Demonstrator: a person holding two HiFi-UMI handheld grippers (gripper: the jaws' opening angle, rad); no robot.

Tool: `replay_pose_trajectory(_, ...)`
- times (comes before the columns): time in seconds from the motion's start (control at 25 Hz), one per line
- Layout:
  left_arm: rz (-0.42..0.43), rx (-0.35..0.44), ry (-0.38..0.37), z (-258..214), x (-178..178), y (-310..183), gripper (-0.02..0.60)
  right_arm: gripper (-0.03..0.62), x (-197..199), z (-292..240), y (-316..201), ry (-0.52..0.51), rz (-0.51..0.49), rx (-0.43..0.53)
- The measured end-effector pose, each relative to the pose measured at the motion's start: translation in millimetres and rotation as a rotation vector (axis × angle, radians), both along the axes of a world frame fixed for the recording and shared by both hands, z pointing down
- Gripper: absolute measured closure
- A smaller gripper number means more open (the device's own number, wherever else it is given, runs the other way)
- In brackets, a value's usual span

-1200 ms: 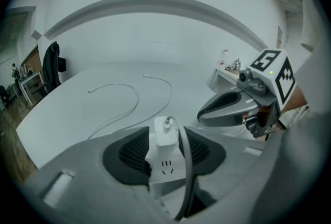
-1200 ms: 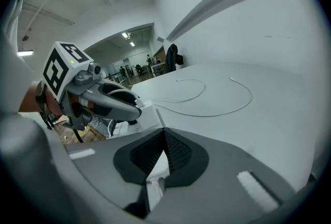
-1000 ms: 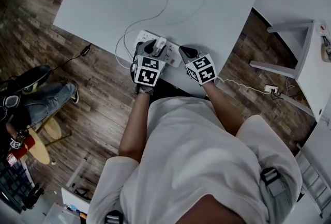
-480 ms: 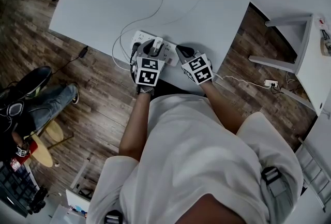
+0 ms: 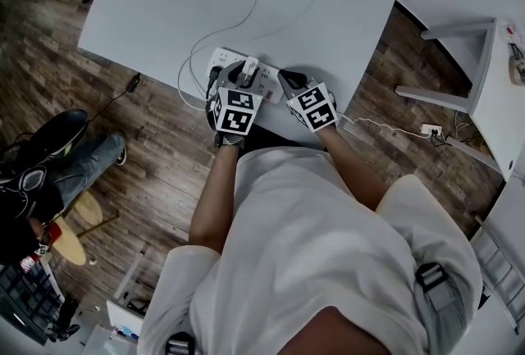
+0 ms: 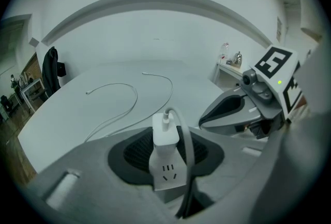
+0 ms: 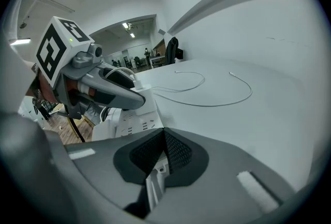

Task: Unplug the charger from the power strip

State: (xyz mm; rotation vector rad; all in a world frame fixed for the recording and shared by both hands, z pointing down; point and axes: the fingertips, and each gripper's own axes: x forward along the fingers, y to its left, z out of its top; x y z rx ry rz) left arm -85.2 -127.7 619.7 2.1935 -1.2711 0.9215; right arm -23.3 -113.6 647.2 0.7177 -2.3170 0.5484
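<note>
While left hand-held gripper (image 6: pixel 166 158) closes round charger (image 6: pixel 165 135) (prongs hidden), right hand-held gripper (image 7: pixel 164 134) shut.

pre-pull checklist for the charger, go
1. Target in jaws: ok, charger stands between left gripper jaws.
2. Left grip set: not ok, jaws closing, pads not yet pressing.
3. Strip braced: ok, right gripper shut on power strip end.
4. Jaws clear of charger cable: not ok, it loops down beside the charger between them.
5. Space above charger free: ok.
</note>
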Motion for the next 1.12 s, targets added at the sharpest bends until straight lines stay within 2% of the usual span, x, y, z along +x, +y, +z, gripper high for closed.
replay_pose_trajectory(0.2, -0.003, -0.009, -0.009, 0.7, 0.1, 0.1, 0.439, 0.592, -0.2, -0.1, -1.0, -0.007, 0.012, -0.001)
replay_pose_trajectory(0.36, -0.076, -0.049, 0.111, -0.5, -5.2, -1.2, 0.442, 0.592, 0.2, 0.4, -1.9, -0.011, 0.018, 0.001)
replay_pose_trajectory(0.44, -0.090, -0.062, 0.142, -1.4, -6.6, -1.5, 0.442, 0.592, -0.2, 0.1, -2.2, -0.011, 0.016, -0.005)
replay_pose_trajectory(0.56, -0.085, -0.063, 0.133, -2.1, -6.9, -1.5, 0.442, 0.592, -0.6, -0.3, -2.3, -0.013, 0.017, -0.010)
replay_pose_trajectory(0.76, -0.010, -0.043, 0.008, -0.1, -2.3, 0.2, 0.442, 0.592, 0.0, 0.0, -1.9, -0.012, 0.017, -0.003)
replay_pose_trajectory(0.88, 0.008, -0.041, -0.023, 0.7, -0.5, 1.0, 0.440, 0.592, 0.4, 0.2, -2.3, -0.014, 0.019, -0.004)
replay_pose_trajectory(0.96, -0.005, -0.047, -0.006, 0.9, -1.2, 0.8, 0.440, 0.592, 0.8, -0.3, -2.2, -0.015, 0.019, -0.003)
replay_pose_trajectory(1.12, -0.072, -0.085, 0.090, 0.6, -6.3, 2.4, 0.442, 0.592, 0.3, -0.2, -0.5, -0.014, 0.016, -0.001)
